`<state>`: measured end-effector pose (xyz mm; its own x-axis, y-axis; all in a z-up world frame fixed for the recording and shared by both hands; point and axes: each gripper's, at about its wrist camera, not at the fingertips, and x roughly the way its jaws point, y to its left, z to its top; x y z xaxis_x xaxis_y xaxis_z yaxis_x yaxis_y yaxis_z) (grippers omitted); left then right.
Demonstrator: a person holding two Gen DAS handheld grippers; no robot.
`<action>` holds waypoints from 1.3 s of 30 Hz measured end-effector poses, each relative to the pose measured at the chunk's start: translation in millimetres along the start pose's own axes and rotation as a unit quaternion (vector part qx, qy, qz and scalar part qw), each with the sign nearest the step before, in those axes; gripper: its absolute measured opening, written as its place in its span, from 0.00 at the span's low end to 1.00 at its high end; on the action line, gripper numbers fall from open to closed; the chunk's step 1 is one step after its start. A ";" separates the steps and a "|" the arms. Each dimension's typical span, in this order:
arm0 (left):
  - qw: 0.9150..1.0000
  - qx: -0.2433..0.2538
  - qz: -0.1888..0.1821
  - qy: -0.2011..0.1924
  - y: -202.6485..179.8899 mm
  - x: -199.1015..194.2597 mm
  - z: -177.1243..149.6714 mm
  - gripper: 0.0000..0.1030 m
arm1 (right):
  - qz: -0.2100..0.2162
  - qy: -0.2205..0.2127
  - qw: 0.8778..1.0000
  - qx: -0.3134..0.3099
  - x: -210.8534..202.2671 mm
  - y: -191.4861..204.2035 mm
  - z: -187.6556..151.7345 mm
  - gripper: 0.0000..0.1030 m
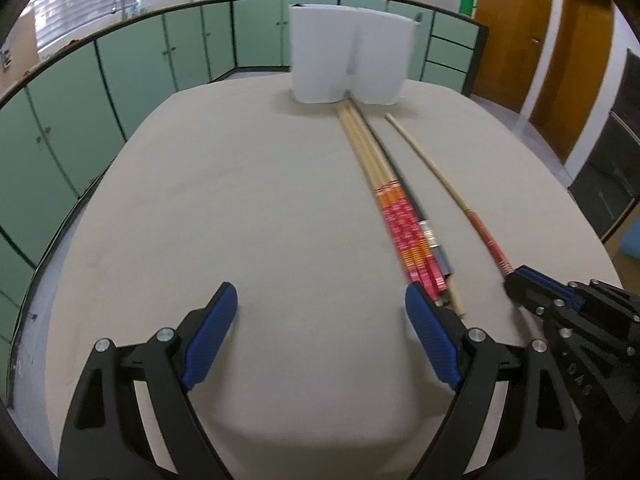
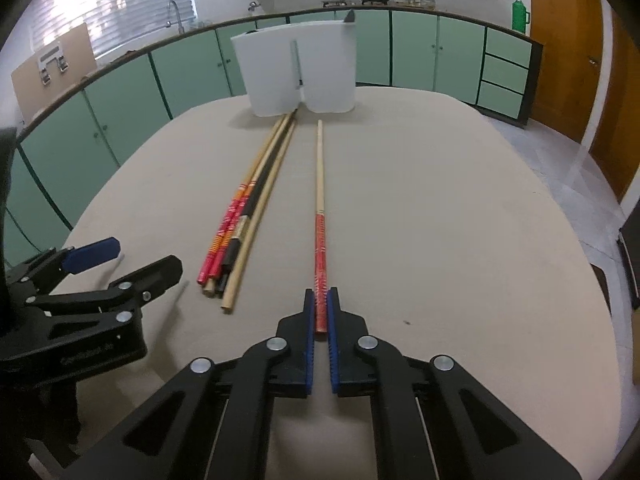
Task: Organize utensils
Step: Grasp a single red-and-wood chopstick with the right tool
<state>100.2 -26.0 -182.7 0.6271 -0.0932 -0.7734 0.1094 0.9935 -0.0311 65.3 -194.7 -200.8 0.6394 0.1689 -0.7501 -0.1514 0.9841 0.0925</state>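
- While the white two-compartment plastic utensil holder (image 2: 298,74) stands upright at the far end of the beige cloth-covered worktop (image 2: 440,220), none of the chopsticks lying on the cloth has gone into it; judged from this, the sorting is at an early stage. What the holder already contains cannot be told, apart from one dark tip showing above its rim.
- Left gripper (image 1: 322,320): black frame, blue ribbed pads, jaws spread wide and holding nothing. It hovers low over bare worktop, its right-hand pad just beside the near ends of the bundle; whether it touches them cannot be told.
- Loose bundle of chopsticks (image 2: 244,216), pale wood with red-and-orange patterned handles plus one black stick: lies on the worktop, far tips touching or almost touching the base of the holder, near ends uneven. All remain to be placed.
- Single pale wooden chopstick with a red patterned handle (image 2: 320,208): lies apart from the bundle, to its right, pointing toward the holder.
- Right gripper (image 2: 321,312): same build, jaws drawn narrow and clamped on the red handle end of the single chopstick, which appears to rest along the worktop.
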 end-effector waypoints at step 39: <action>0.999 -0.008 0.036 0.023 8.6 11.1 -1.0 0.84 | 0.029 0.002 0.999 0.014 -2.1 -16.1 -3.3 0.15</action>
<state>107.4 -18.4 -192.2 0.5975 -0.0188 -0.8016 0.0529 0.9985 0.0160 63.9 -211.2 -202.9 0.6267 0.2260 -0.7458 -0.1673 0.9737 0.1545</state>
